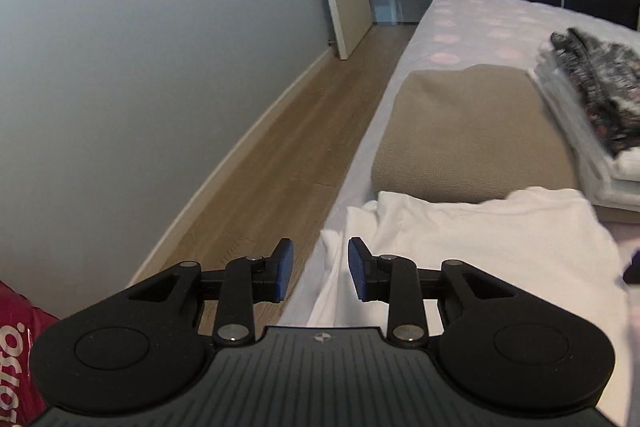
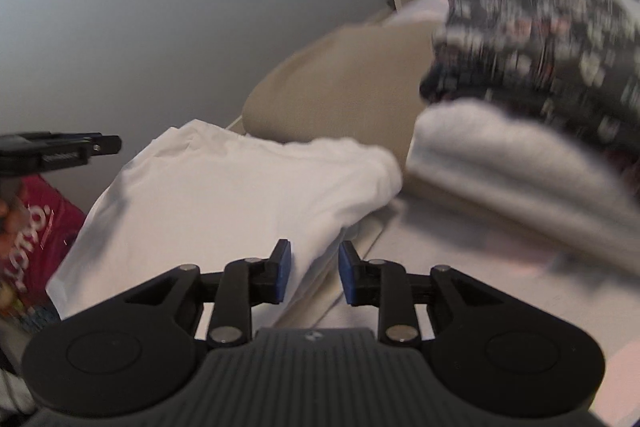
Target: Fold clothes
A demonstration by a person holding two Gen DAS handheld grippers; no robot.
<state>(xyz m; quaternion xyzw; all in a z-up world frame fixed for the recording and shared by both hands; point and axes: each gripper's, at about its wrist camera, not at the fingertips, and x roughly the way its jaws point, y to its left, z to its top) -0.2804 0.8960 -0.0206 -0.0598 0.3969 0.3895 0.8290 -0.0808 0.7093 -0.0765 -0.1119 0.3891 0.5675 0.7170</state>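
A folded white garment (image 1: 480,247) lies on the bed near its edge, seen again in the right wrist view (image 2: 240,195). My left gripper (image 1: 320,269) hovers over the garment's left corner, blue pads apart, with nothing pressed between them. My right gripper (image 2: 313,271) is open at the garment's near right edge; the cloth's folded edge shows in the gap but the pads do not press on it. The left gripper (image 2: 112,145) appears side-on at the left of the right wrist view, above the garment's far corner.
Beyond the garment lie a folded beige blanket (image 1: 468,131) and a stack of folded clothes (image 1: 600,95) with a dark patterned piece on top. The bed (image 1: 480,19) has a pink-dotted sheet. To the left are wooden floor (image 1: 300,147), a grey wall and a red bag (image 1: 16,347).
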